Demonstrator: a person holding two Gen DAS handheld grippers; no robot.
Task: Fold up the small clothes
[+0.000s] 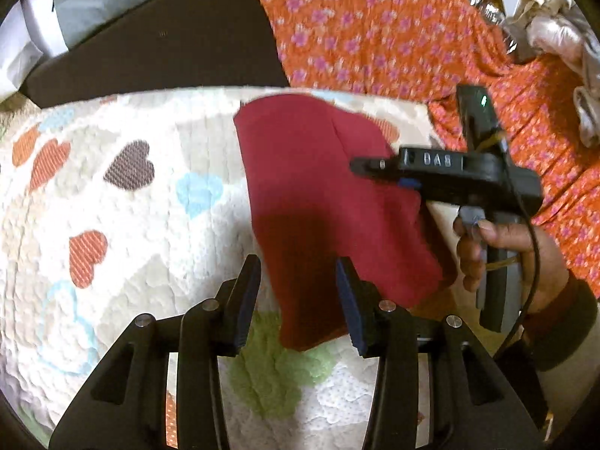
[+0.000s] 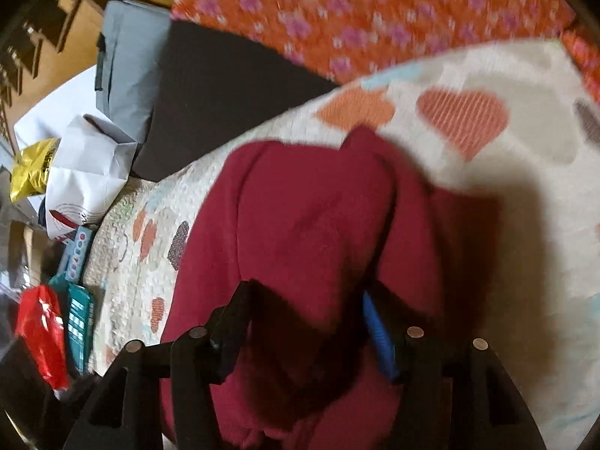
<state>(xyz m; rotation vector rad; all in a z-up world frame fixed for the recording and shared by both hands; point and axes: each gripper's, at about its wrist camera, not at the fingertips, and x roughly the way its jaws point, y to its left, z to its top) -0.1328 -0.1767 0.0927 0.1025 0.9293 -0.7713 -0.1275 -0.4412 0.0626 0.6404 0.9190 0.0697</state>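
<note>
Now the red garment [image 1: 318,202] lies lengthwise, near to far, on the heart quilt [image 1: 112,225]; both grippers, left gripper [image 1: 298,300] and right gripper [image 2: 307,337], straddle its near edge, half-open, gripping nothing.

My left claw [image 1: 298,302]: matte black plastic, two flat fingers [image 1: 247,300] lined with dark blue pads.
Its linkages: black angled bars with cut-out slots, joined by four round silver pins.
My right claw [image 2: 305,332]: same black build, a bright blue ribbed pad on one finger [image 2: 380,341], four silver pins across the links.
Right claw from the side [image 1: 446,167]: black body with raised letters reading "DAS", a small green light on the upright black block behind it, a grey trigger and grey handle.
Cable: thin black wire looping down from the body past my wrist.
My right hand [image 1: 506,258]: dark cuff at the wrist.
</note>
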